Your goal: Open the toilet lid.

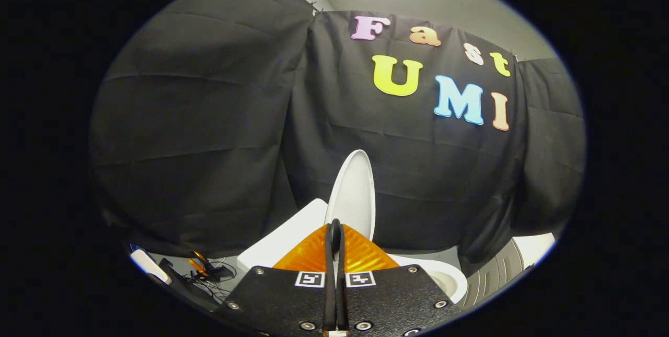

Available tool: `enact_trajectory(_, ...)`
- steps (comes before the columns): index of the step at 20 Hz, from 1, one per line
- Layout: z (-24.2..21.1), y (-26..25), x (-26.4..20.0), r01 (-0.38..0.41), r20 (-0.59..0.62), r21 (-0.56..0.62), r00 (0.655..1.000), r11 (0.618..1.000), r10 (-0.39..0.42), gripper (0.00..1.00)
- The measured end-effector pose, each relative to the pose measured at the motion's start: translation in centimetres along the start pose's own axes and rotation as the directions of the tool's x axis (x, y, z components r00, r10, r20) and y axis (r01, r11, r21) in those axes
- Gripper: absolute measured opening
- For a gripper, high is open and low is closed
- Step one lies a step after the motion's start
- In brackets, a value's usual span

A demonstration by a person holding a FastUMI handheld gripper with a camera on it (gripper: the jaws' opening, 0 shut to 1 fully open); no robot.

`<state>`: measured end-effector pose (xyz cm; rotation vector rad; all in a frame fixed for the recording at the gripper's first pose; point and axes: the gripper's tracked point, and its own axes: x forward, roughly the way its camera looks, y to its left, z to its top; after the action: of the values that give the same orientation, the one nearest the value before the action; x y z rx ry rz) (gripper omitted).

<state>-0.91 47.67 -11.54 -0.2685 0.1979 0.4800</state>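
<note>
The white toilet lid (356, 190) stands raised and nearly upright, seen almost edge-on against the black cloth wall. Its lower part sits just beyond my fingertips. The white tank (285, 243) lies to the left of the lid, and the seat and bowl rim (450, 275) curve away to the right of the fingers. My gripper (335, 228) is shut, its two fingers pressed together with nothing visibly between them. I cannot tell whether the tips touch the lid's lower edge.
Black cloth walls close in behind and on both sides of the toilet. Left of the tank, low down, lie tangled cables with a small orange and black tool (203, 268) and a white object (149, 266). A white ribbed panel (496, 269) stands at the right.
</note>
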Motion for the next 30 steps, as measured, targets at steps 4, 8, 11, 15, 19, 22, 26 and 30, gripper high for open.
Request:
enact_trajectory(4, -0.2, 1.0, 0.0, -0.025, 0.001, 0.028, 1.000, 0.999, 0.025, 0.01)
enact_trajectory(8, 0.0, 1.4, 0.3, -0.039, 0.002, 0.040, 0.999, 0.998, 0.039, 0.01)
enact_trajectory(11, 0.1, 1.8, 0.2, -0.037, -0.001, -0.006, 0.999, 0.999, 0.037, 0.01)
enact_trajectory(15, 0.0, 2.0, -0.2, -0.043, 0.003, -0.046, 0.999, 0.998, 0.044, 0.01)
enact_trajectory(19, 0.2, 1.8, 0.0, -0.214, 0.028, 0.034, 0.977, 0.976, 0.213, 0.14)
enact_trajectory(22, 2.6, -0.5, -2.1, -0.310, 0.155, 0.154, 0.945, 0.938, 0.287, 0.46)
enact_trajectory(26, 5.8, -3.2, -4.2, -0.394, 0.283, 0.206, 0.900, 0.896, 0.331, 0.92)
enact_trajectory(30, 6.5, -8.5, -4.1, -0.337, 0.308, 0.219, 0.914, 0.916, 0.263, 0.93)
